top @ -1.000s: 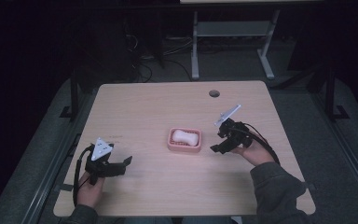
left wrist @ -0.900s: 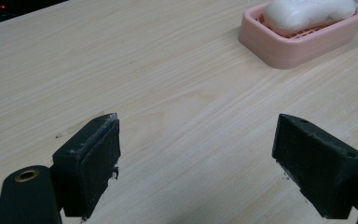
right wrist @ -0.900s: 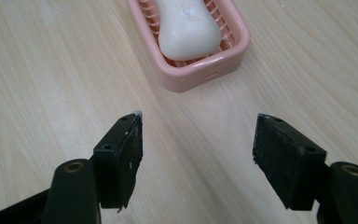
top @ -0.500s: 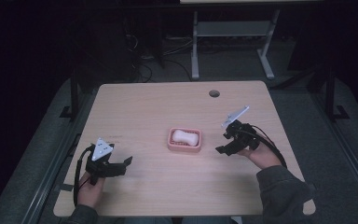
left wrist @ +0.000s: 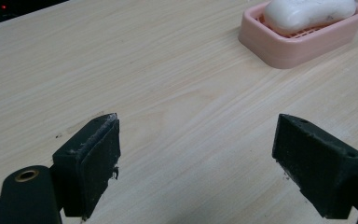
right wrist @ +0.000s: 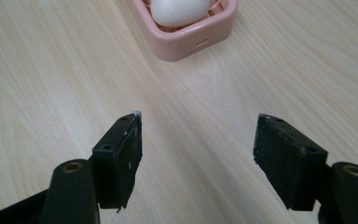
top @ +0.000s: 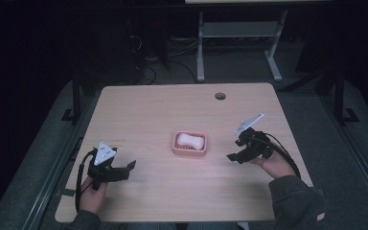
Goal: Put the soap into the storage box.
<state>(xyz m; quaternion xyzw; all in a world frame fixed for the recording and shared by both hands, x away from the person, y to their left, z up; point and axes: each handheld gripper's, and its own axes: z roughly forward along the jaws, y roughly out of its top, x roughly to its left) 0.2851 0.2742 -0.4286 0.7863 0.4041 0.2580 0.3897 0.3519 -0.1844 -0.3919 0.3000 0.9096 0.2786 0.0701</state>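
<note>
- White soap (top: pixel 189 140) lies in the pink dish (top: pixel 189 150) mid-bench (top: pixel 172 110), long axis running left to right.
- Left tool (top: pixel 129 166): jaws apart, empty, well left of the dish.
- Right tool (top: pixel 231 155): jaws apart, empty, near the dish's right side.

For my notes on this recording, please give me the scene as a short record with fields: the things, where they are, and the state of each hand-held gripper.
surface: wooden table
dish: pink soap dish, near the table's middle
soap: white soap bar, lying in the dish
left hand-held gripper: open, holds nothing, apart from the dish
right hand-held gripper: open, holds nothing, beside the dish, not touching
table hole: round hole near the far edge
</note>
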